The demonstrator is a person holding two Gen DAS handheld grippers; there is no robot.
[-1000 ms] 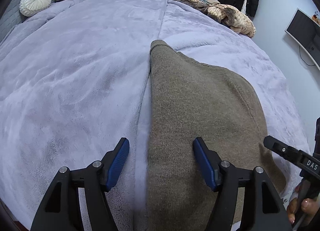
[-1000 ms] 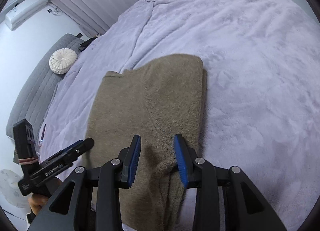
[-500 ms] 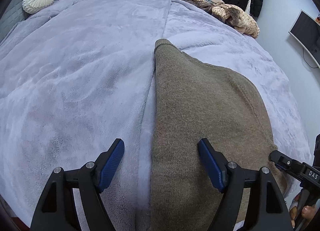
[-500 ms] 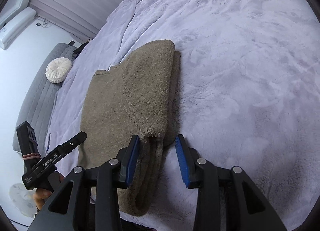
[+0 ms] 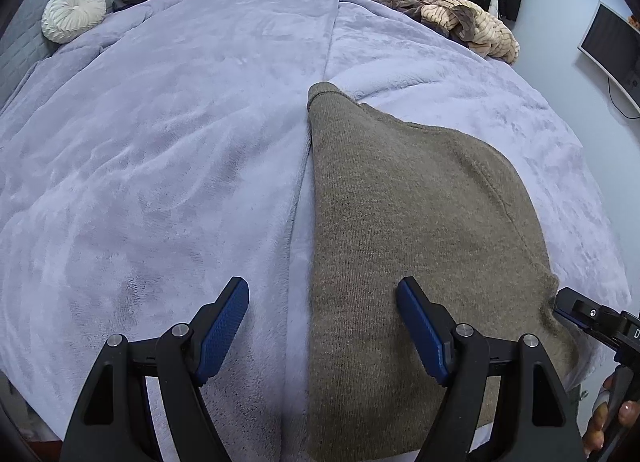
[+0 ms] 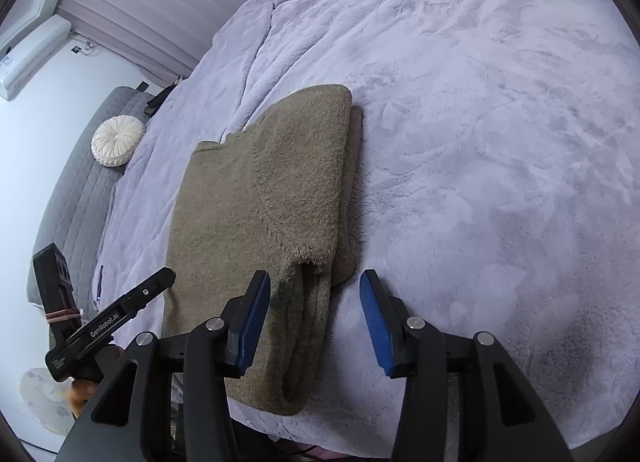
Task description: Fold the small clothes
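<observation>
The left gripper [image 5: 322,326] has its blue-padded black fingers [image 5: 222,328] spread wide and holds nothing. They hover low at the bottom of the frame, above the left edge of the folded olive-brown knitted sweater [image 5: 404,222]; one finger is over the fabric, the other over the lilac plush blanket [image 5: 168,150].

The right gripper [image 6: 316,320] is also parted, less widely, and grips nothing. Its fingers [image 6: 252,322] stand on both sides of the sleeve cuff [image 6: 314,262] at the sweater's [image 6: 260,202] near right corner; I cannot tell if they touch it.

The sweater lies flat on the blanket [image 6: 480,122], in the lower centre of both views. Its near edge is cut off behind the left gripper. At the upper left a round white pleated cushion [image 5: 74,18] rests against a grey quilted headboard [image 5: 20,42]. A heap of beige clothes [image 5: 460,26] lies at the upper right.
</observation>
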